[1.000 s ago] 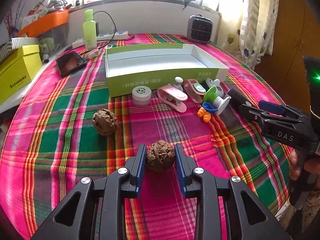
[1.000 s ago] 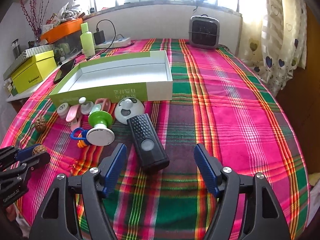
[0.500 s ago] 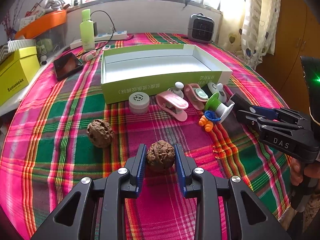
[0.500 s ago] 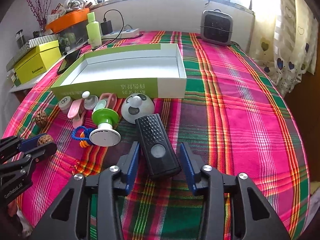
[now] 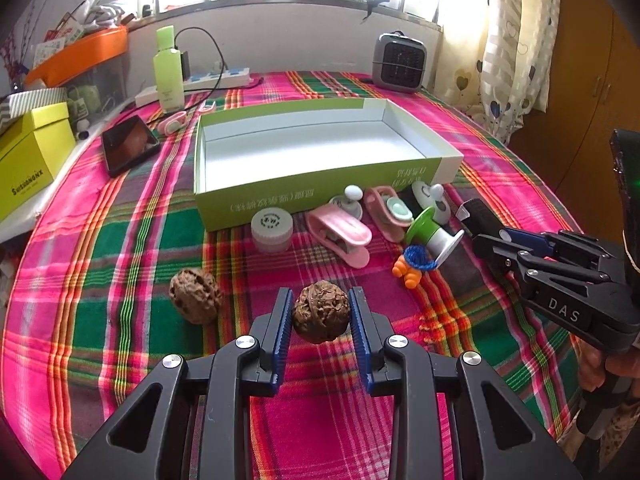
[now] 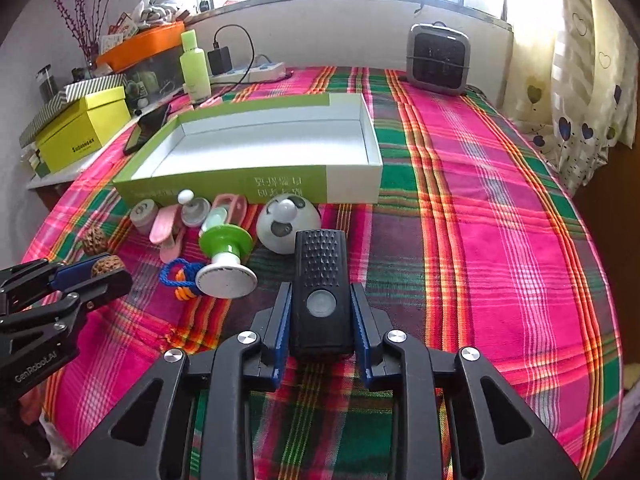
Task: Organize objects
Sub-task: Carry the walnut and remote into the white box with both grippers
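Observation:
My left gripper (image 5: 321,300) is shut on a brown walnut (image 5: 322,312), low over the plaid cloth. A second walnut (image 5: 195,295) lies on the cloth just to its left. My right gripper (image 6: 320,292) has its jaws closing on a black remote-like device (image 6: 322,280), and the blue pads touch both of its sides. The device's far end points at a white ball-shaped gadget (image 6: 288,224). An open green-and-white box (image 5: 320,196) stands beyond, nothing inside. From the right wrist view the left gripper (image 6: 108,274) with its walnut shows at the left edge.
In front of the box lie a small white jar (image 5: 272,227), pink clips (image 5: 340,234), a green-and-white spool (image 5: 434,234) and a blue-and-orange cord toy (image 5: 412,266). Further back are a phone (image 5: 128,144), a yellow box (image 5: 28,160), a green bottle (image 5: 168,70) and a grey heater (image 5: 400,60).
The right gripper's jaws have come together from wide open onto the black device's sides. The left gripper keeps its hold on the walnut and has barely moved.

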{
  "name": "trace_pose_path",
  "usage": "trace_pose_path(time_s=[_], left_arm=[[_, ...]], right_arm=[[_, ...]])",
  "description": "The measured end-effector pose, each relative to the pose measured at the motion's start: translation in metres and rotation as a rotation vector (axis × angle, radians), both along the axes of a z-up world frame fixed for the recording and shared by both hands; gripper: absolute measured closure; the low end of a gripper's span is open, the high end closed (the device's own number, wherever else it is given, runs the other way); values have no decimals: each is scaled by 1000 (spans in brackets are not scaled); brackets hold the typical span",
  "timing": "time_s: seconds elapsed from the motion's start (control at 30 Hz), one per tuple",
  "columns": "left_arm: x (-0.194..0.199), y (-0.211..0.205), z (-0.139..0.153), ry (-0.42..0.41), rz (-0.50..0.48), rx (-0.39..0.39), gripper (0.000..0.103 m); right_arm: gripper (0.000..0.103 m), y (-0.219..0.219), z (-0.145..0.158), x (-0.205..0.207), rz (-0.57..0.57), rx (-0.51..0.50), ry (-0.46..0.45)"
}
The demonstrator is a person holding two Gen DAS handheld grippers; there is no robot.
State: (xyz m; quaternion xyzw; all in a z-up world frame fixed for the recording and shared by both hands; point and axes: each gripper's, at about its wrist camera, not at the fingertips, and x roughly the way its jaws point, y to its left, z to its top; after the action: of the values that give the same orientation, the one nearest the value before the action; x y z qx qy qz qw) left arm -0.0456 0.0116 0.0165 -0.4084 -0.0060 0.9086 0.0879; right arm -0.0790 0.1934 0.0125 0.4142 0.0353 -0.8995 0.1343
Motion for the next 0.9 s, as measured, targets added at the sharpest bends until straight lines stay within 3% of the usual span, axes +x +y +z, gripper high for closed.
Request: trace_pose_path(time_s=[0.4,0.9], left_arm=[[-12,-2,18,22,-1,20,77],[-47,-2,37,49,0,13,77]], right_arm=[[75,-8,24,-2,29,-54,42],[75,-21,39,-34,64,-97,36]])
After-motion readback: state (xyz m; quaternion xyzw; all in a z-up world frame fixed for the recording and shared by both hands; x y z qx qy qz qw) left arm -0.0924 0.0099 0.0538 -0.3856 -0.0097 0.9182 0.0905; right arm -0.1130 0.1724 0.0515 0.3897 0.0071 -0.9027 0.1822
